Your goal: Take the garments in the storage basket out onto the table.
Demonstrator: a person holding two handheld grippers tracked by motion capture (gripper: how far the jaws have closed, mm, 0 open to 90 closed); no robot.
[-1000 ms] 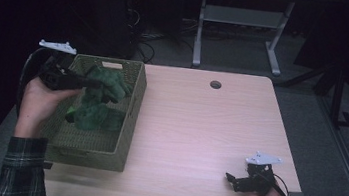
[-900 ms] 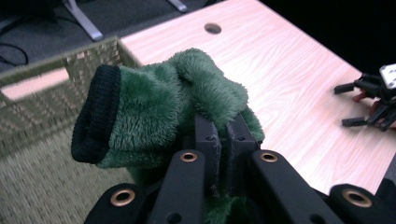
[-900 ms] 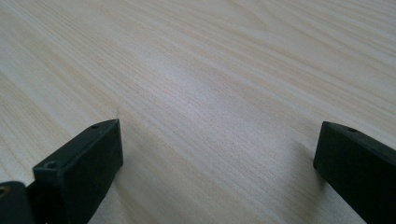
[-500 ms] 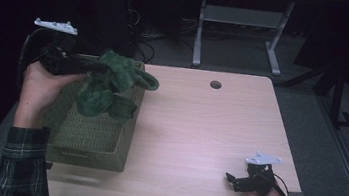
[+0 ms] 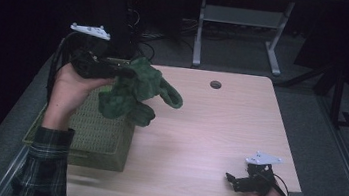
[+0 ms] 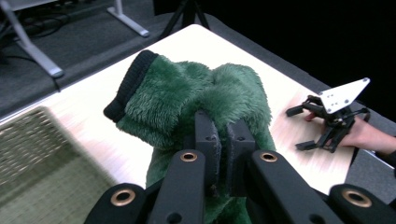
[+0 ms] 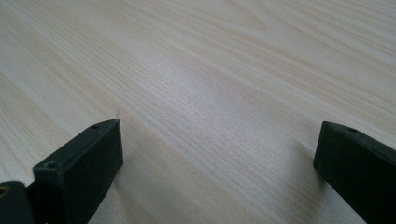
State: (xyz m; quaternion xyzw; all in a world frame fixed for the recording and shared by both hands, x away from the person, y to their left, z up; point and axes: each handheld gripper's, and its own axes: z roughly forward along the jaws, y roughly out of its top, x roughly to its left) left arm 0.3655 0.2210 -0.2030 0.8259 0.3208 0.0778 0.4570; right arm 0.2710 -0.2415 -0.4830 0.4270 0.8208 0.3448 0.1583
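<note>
Left gripper [image 5: 115, 72] is clamped on a green fleece garment [image 5: 135, 93], held above the wooden table [image 5: 198, 131] over the right rim of the woven basket [image 5: 97, 134]. Right gripper [image 5: 235, 178] rests near the table's front right corner, jaws spread wide with apparently nothing between them.

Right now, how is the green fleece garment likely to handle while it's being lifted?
Probably floppy: the green fleece garment droops in folds below the left gripper. Likely light, since one small pinch holds it. The fuzzy pile suggests little slipping.
</note>
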